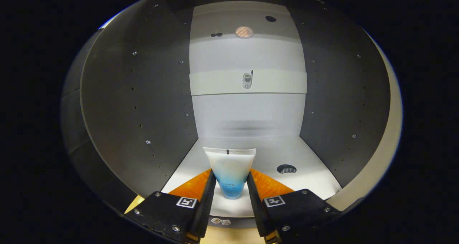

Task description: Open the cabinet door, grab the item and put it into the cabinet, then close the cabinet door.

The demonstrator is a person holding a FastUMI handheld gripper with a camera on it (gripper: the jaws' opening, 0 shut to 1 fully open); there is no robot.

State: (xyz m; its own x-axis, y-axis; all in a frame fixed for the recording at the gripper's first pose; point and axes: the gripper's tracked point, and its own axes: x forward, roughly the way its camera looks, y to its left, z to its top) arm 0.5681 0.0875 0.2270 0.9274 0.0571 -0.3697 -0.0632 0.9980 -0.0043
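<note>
The tool (pixel 230 186) grips the tube (pixel 230 172) between both fingers, at 6 o'clock of the open cabinet (pixel 247 154) floor. Risk: released upright, the tube likely topples.

The cabinet's pale bottom shelf (pixel 308 172) carries an upright tube (pixel 230 172); a higher shelf (pixel 215 82) holds perhaps a phone (pixel 247 80).

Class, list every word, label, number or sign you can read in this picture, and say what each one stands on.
No text here can be read.
Tube, held in the tool with both fingers pressing on it: a small dark print, too blurred to read.
Square black-and-white markers on the tool's two bodies: patterns, not words.
Two small stickers on the cabinet's front edge: too small to read.
Phone on the shelf: no legible marking.
</note>
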